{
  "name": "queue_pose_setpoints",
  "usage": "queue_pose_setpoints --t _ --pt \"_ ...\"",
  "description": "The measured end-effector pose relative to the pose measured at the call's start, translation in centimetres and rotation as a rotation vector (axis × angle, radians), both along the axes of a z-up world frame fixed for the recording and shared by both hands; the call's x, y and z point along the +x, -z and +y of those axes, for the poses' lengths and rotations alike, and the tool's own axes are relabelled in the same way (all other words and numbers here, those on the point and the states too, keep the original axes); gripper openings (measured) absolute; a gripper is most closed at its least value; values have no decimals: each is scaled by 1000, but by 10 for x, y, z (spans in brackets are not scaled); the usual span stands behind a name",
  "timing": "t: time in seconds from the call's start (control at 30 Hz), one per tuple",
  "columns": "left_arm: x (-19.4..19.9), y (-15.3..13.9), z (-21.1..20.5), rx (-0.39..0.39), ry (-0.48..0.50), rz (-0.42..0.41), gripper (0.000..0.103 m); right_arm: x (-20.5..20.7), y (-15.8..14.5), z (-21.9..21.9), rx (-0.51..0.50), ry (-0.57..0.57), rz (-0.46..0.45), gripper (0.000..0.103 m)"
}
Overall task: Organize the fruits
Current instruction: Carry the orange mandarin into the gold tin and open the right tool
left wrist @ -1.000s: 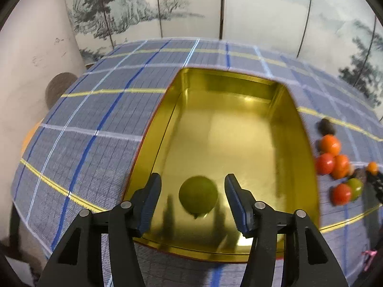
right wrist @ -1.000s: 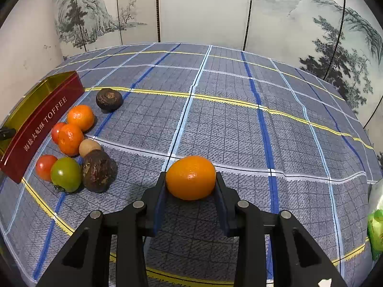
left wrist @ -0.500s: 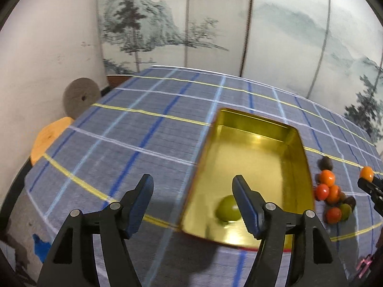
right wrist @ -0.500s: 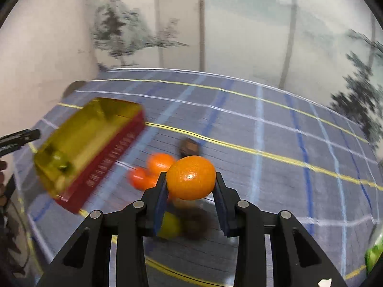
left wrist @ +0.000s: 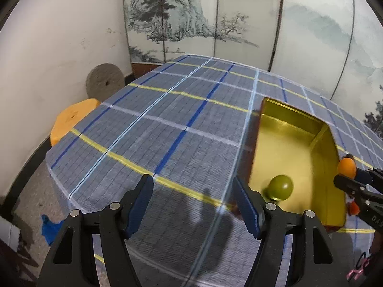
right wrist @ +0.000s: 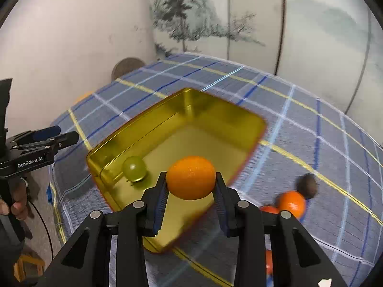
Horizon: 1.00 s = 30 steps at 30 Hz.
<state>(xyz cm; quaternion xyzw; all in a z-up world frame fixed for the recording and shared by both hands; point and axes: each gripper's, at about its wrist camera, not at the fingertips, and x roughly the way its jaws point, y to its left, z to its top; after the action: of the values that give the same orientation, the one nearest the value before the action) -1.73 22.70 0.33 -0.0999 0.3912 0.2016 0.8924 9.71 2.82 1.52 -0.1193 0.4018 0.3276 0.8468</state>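
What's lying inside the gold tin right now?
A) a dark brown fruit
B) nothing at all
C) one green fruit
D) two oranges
C: a single green fruit sits on the floor of the gold tin, while the orange is clamped in the right claw above it.

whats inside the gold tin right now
One green fruit lies on the gold tin floor near a corner. The orange held in the right claw covers part of the floor.
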Motion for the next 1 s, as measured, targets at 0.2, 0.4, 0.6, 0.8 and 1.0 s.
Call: queue_pose_setpoints --t 0.2,0.4,0.6,0.8,1.0 --pt "-7 6 7 0 -17 13 69 -1 19 32 -60 -52 39 33" --pt "-12 9 12 -20 -25 19 69 3 29 44 -87 -54 61 33" --pt "-14 14 15 -34 -31 35 69 3 35 49 -112 -56 71 34" --pt "-14 19 14 -52 -20 44 69 3 41 53 -122 -54 76 34" --pt "-15 21 12 -64 -9 47 69 2 44 54 -131 -55 83 35"
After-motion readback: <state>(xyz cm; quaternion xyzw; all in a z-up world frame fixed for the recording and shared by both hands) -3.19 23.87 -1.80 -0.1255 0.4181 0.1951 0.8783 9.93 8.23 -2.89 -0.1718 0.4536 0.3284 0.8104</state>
